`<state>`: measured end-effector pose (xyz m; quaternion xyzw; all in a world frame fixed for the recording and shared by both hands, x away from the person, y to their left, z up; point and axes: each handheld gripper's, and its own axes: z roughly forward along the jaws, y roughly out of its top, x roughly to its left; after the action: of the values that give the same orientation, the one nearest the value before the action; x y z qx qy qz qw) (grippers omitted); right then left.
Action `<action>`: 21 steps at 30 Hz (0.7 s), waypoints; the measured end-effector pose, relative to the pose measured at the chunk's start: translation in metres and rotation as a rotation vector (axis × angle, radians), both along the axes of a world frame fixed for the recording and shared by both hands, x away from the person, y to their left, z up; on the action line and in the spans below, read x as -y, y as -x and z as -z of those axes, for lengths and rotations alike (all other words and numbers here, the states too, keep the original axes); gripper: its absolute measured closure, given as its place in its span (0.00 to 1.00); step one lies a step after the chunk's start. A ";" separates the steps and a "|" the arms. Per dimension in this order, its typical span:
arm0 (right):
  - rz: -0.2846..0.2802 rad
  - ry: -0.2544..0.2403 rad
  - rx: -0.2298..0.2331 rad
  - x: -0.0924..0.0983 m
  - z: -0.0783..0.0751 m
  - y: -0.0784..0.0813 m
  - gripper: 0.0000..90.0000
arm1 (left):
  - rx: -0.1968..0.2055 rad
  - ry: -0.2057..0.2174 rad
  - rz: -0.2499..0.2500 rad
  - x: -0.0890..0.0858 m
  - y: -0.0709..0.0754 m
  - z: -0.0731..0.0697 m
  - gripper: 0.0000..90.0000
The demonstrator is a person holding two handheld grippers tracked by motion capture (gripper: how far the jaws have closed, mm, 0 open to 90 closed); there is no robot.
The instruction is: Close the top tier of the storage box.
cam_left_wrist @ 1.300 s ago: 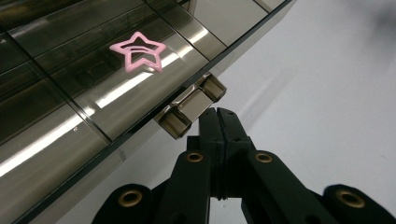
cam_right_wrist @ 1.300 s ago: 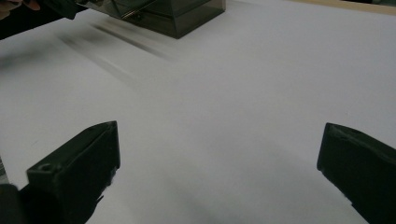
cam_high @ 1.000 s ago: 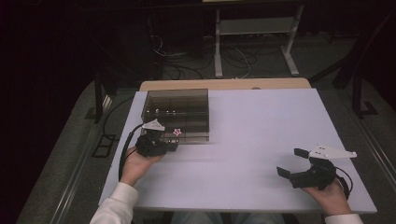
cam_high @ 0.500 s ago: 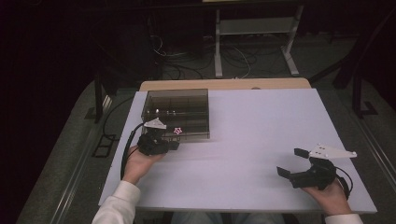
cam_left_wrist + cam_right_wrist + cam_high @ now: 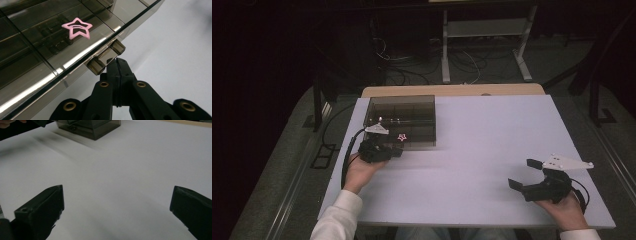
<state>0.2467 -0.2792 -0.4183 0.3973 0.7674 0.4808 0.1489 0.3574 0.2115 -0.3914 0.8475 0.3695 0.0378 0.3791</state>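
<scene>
A: Your white table [image 5: 482,150] is taking up most of the high view, with a wooden edge showing along its far side.

B: And the big thing on it?

A: A smoky, see-through compartment box [image 5: 404,120] is sitting at the table's far left, lid down. In the left gripper view its dividers are showing through the lid as a grid of cells.

B: Where am I holding my grippers?

A: You are holding the left gripper [image 5: 398,152] right at the near edge of the box. Its 2 jaws are pressing flat together with nothing between them, and their joined tip is sitting just below the box's front latch [image 5: 106,57]; I cannot tell whether it is touching. Your right gripper [image 5: 525,174] is resting near the table's right front corner, well apart from the box, its 2 jaws standing wide and gripping nothing, bare table between them in the right gripper view.

B: Anything smaller?

A: A pink star-shaped clip [image 5: 77,27] is lying flat at the box's near edge, close to the latch. I cannot tell whether it is lying on the lid or under it.
</scene>
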 end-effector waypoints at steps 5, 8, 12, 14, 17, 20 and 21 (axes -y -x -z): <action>-0.001 -0.001 0.000 0.000 0.000 0.000 0.00 | 0.002 -0.002 -0.007 0.000 -0.003 -0.002 0.99; -0.001 -0.001 0.000 0.000 0.000 0.000 0.00 | 0.002 -0.003 -0.011 0.000 -0.005 -0.003 0.99; 0.000 -0.001 0.000 0.000 0.000 0.000 0.00 | -0.005 -0.010 -0.014 -0.001 -0.009 -0.002 0.99; -0.001 0.000 0.000 0.000 0.000 0.000 0.00 | -0.009 0.003 -0.018 -0.001 -0.011 -0.003 0.99; -0.001 0.000 -0.001 0.000 0.000 0.000 0.00 | -0.009 0.002 -0.020 0.000 -0.013 -0.004 0.99; 0.000 0.000 -0.001 0.000 0.000 0.000 0.00 | -0.010 -0.008 -0.022 0.000 -0.015 -0.004 0.99; 0.000 -0.001 -0.001 0.000 0.000 0.000 0.00 | -0.009 -0.007 -0.022 0.000 -0.016 -0.005 0.99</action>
<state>0.2466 -0.2795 -0.4185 0.3976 0.7673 0.4808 0.1484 0.3729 0.2111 -0.3868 0.8449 0.3806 0.0394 0.3738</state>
